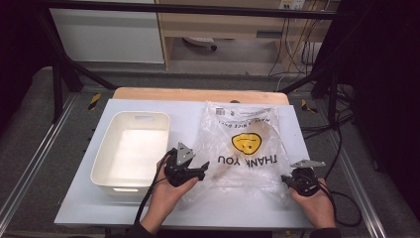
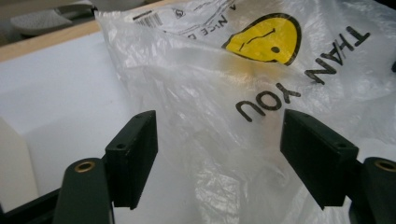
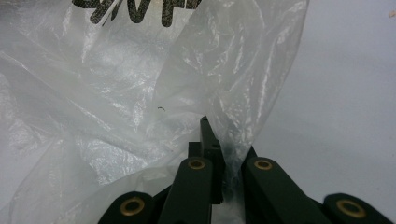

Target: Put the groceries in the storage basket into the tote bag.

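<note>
Left gripper [image 2: 219, 154] jaws wide over plastic bag [image 1: 245, 148] | right gripper [image 3: 219, 140] jaws pinch bag edge

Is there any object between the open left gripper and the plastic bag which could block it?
Nothing visible blocks it. The left gripper is open, and the plastic bag lies directly ahead of its fingers. The white bin stands off to its side.

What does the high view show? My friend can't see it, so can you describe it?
A clear plastic bag with a yellow smiley and upside-down "THANK YOU" lies on a white table. The right gripper pinches the bag's near right corner, and the open left gripper is at its left edge. An empty white bin sits to the left.
</note>
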### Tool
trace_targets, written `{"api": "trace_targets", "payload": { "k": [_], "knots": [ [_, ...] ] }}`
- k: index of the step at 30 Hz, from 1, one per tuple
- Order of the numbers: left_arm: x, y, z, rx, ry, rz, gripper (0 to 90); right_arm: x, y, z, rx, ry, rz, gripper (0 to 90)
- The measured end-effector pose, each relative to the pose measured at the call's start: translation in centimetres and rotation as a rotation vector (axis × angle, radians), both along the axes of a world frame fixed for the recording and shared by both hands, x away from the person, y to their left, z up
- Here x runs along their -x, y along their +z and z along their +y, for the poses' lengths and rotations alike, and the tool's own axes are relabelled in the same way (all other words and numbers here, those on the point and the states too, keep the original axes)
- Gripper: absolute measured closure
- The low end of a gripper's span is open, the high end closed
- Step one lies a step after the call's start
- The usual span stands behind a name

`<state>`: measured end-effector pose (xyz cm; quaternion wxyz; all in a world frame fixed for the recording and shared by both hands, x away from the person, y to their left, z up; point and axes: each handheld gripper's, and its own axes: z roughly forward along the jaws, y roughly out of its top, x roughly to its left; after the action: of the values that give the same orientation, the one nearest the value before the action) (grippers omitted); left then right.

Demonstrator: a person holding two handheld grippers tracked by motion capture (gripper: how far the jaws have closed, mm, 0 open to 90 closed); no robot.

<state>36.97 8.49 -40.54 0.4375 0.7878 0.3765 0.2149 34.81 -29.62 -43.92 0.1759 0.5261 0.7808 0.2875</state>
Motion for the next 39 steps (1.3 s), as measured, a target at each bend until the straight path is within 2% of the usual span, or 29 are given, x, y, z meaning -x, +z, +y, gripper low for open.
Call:
{"api": "trace_targets", "payload": {
  "k": [7,12,15,17,22,28,31,33,36,39],
  "knots": [
    [-0.5,-2.6,-0.2,-0.056,0.021,0.059,24.4,0.2,0.0,0.0,-0.007,0.004,-0.003,90.0],
    [-0.1,-3.5,-0.3,-0.119,0.024,0.064,22.1,0.3,0.0,0.0,-0.005,0.008,0.002,90.0],
    [0.0,-3.8,-0.5,-0.123,0.017,0.089,22.3,0.3,0.0,0.0,-0.005,0.011,0.004,90.0],
    [0.1,-4.1,-0.6,-0.146,0.013,0.099,22.1,0.4,0.0,0.0,-0.008,0.009,-0.005,90.0],
    [0.5,-5.0,-0.3,-0.148,0.000,0.143,24.6,0.5,0.1,0.0,-0.010,0.014,-0.008,90.0],
    [1.0,-5.1,-0.2,-0.139,-0.040,0.151,36.3,0.7,0.2,0.2,-0.018,0.017,-0.011,90.0],
    [1.4,-5.0,-0.3,-0.131,-0.061,0.146,47.0,0.8,0.2,0.3,-0.020,0.020,-0.009,90.0],
    [1.6,-5.1,-0.3,-0.129,-0.086,0.136,57.7,0.8,0.2,0.4,-0.022,0.024,-0.007,90.0],
    [1.7,-5.1,-0.3,-0.125,-0.108,0.133,67.6,0.8,0.2,0.5,-0.024,0.030,-0.006,90.0],
    [1.6,-5.1,-0.2,-0.119,-0.117,0.133,75.4,0.8,0.2,0.7,-0.037,0.032,-0.010,83.4]
  ]
}}
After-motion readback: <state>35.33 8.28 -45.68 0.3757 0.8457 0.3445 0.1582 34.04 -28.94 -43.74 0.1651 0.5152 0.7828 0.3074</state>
